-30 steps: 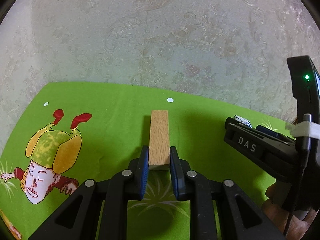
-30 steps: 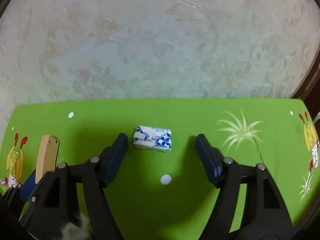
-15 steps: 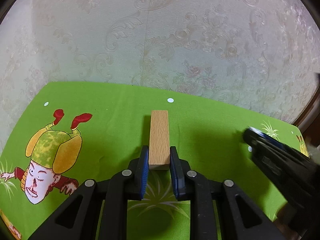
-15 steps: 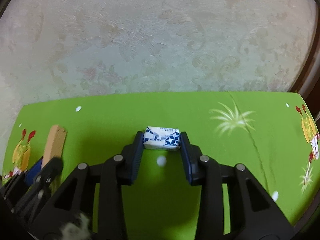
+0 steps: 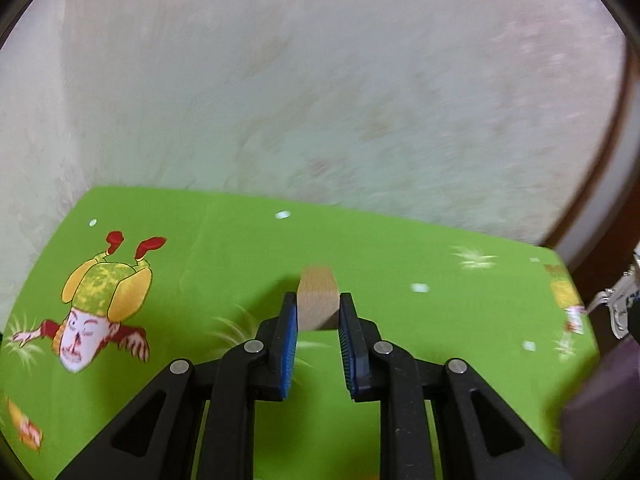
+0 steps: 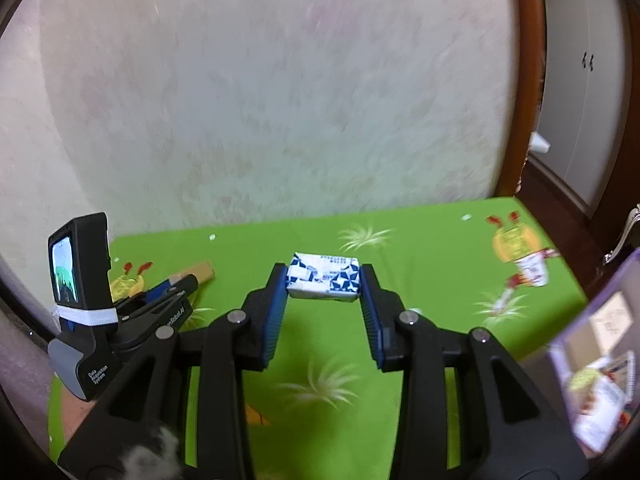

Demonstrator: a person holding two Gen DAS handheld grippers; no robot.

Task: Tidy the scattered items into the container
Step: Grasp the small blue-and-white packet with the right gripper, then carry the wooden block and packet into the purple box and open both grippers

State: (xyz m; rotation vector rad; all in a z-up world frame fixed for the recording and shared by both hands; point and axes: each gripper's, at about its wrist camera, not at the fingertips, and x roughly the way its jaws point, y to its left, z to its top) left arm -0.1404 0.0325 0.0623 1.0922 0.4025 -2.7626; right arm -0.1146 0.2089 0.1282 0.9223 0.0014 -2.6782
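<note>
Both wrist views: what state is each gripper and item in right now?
Left gripper: shut on the wooden block.
Wooden block: clamped between the fingers, lifted clear of the green cloth.
Right gripper: shut on the blue-white packet.
Blue-white packet: held crosswise at the fingertips, off the cloth.

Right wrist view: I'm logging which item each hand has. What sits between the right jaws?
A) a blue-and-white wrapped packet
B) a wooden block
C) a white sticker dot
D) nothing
A: the blue-and-white wrapped packet is clamped between the right gripper's pads, above the green tablecloth.
</note>
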